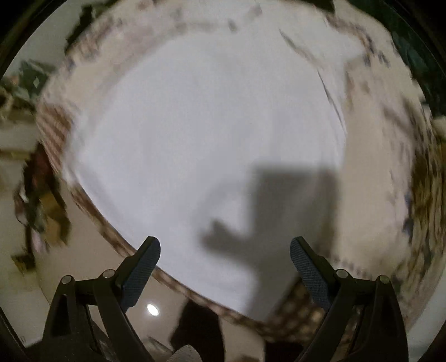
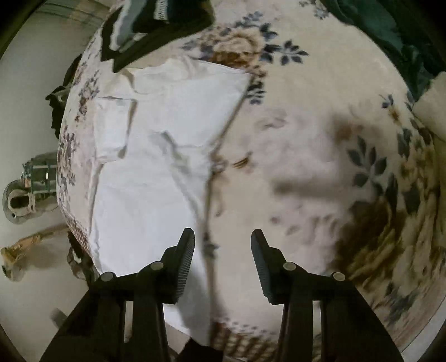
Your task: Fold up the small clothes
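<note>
A white garment (image 2: 156, 156) lies spread flat on a floral bedspread (image 2: 320, 156), with a sleeve folded at its left. In the left wrist view the white garment (image 1: 200, 139) fills the middle, blurred. My left gripper (image 1: 225, 245) is open and empty above the garment's near part. My right gripper (image 2: 222, 236) is open and empty, hovering over the garment's right edge near the bed's front.
A pile of dark clothes (image 2: 156, 25) lies at the far end of the bed. A dark green cloth (image 2: 390, 30) sits at the far right. The floor (image 2: 28, 83) with shoes and clutter lies left of the bed edge.
</note>
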{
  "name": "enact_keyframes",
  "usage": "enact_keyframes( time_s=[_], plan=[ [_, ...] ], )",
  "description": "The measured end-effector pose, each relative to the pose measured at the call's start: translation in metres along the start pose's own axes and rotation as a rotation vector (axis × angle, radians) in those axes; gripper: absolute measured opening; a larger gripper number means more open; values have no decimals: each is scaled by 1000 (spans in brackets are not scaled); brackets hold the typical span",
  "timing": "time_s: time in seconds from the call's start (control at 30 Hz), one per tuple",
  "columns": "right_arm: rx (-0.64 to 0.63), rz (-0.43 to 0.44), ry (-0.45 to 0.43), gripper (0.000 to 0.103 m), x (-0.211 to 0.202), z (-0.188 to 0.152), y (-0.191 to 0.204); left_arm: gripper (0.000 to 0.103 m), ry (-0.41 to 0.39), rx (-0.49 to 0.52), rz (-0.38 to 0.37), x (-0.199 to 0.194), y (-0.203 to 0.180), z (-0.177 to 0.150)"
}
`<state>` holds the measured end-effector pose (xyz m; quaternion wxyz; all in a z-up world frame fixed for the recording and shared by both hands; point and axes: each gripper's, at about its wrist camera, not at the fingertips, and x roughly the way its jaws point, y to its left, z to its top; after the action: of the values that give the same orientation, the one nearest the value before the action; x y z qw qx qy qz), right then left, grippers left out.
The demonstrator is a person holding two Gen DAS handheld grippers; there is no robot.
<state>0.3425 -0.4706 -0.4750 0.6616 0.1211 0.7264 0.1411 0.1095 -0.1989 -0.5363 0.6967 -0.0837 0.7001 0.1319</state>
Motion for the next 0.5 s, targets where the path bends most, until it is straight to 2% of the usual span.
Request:
enact_keyframes(
  time_s=[0.13,0.2,0.23,0.33,0.5],
  plan=[
    [12,40,63,47,27,44,-35,95,37,11,-29,32,-28,-33],
    [12,67,79,54,39,65,-45,95,53,9,-30,46,-39,-41],
    [13,83,85,55,47,79,-49,95,57,10,-29,53,-43,-43],
    [35,146,101,61,70,112,-55,95,46,17,14,74,-55,-43],
    [127,247,92,62,108,158,-59,61,3,-20,16,90,-48,-23]
  ],
)
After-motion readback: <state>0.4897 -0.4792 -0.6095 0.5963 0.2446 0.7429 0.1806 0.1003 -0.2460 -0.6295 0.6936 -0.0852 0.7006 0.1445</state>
